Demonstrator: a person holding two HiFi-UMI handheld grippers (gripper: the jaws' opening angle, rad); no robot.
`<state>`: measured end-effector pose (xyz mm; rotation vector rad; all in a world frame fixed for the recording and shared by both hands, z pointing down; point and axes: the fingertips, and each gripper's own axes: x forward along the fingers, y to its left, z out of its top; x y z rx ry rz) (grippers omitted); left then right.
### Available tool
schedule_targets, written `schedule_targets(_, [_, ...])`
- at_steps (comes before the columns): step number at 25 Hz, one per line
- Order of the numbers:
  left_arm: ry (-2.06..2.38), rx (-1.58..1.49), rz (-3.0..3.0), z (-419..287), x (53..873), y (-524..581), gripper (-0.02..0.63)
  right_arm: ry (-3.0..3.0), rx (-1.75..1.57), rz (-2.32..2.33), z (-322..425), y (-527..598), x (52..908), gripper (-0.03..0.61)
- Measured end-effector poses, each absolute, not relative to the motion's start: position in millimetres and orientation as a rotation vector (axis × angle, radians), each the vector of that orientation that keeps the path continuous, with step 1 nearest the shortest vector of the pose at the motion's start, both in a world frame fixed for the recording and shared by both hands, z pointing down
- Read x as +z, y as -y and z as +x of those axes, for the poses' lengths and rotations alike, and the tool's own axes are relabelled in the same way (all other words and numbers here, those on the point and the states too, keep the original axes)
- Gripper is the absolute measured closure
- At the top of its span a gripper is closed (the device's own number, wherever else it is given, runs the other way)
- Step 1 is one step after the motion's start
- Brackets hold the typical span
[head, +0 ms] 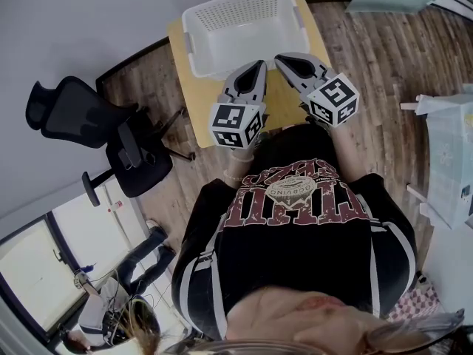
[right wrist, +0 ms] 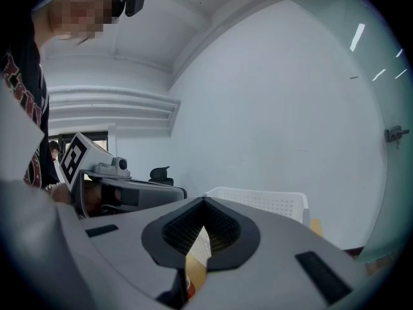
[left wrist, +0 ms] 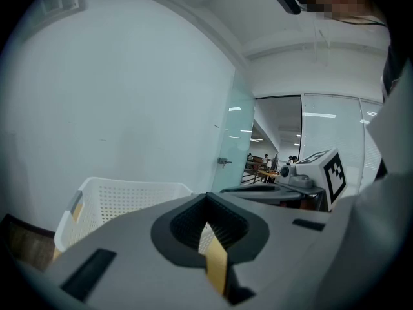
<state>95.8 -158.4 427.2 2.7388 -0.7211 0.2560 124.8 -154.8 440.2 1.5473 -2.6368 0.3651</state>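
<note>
Hovering beside white basket [head: 194, 22], left gripper [head: 259, 66] and right gripper [head: 280, 59] both pressed together, empty.

The basket [head: 236, 9] is white perforated plastic, the table [head: 195, 100] smooth matt yellow, the floor [head: 384, 58] wood-grain planks.
</note>
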Motion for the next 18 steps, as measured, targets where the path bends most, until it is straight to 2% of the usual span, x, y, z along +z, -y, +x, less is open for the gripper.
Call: schedule_targets(18, [0.732, 0.249, 2.723, 98.3, 428.3, 163.2, 0.573, 2.665, 0.363, 1.492, 122.2, 159.3, 441.9, 0.561])
